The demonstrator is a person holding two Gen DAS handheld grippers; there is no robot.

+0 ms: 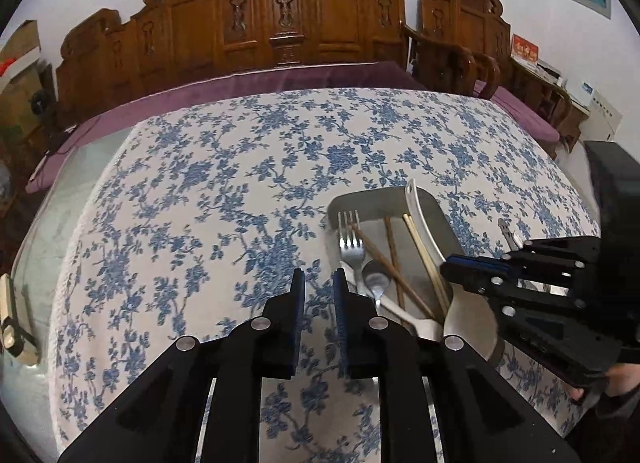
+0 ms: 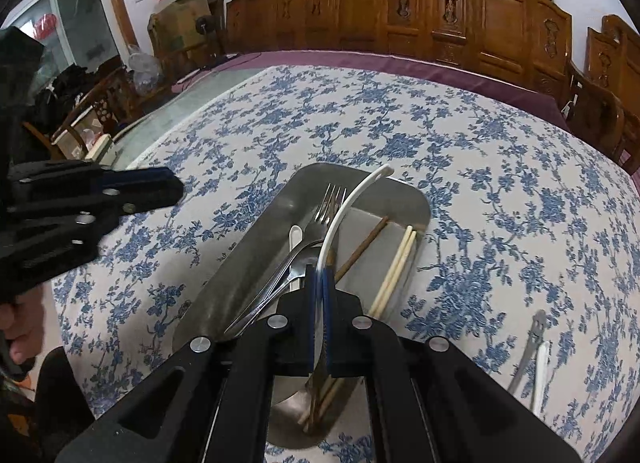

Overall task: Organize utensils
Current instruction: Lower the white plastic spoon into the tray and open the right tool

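White plastic is what I am holding right now — a long curved spatula (image 2: 352,199), pinched by its handle in my right gripper (image 2: 320,315). Its far end is arching over the steel tray (image 2: 248,247) where the other things are lying. A fork (image 2: 320,211) and a metal spoon (image 1: 376,281) are lying on the left side of the tray, with a white spoon (image 1: 416,323) under them. Brown chopsticks (image 2: 360,247) and pale chopsticks (image 2: 394,267) are lying on the right side. The tray is sitting on the blue flowered cloth (image 2: 480,183), and two more pieces (image 2: 534,355) are waiting on the cloth near my right side, well apart from the tray.

I think I am putting the spatula into the tray. To do it well, I should be lowering it slowly, lining it up with the long side of the tray, and letting go only when it is lying flat — not dropping it on the fork tines.

My right fingers are clenched tight on the spatula handle, with almost no gap between them. My left gripper (image 1: 319,291) is hanging over the cloth just beside the tray. Its fingers are a little apart, with nothing between them and nothing touching them.
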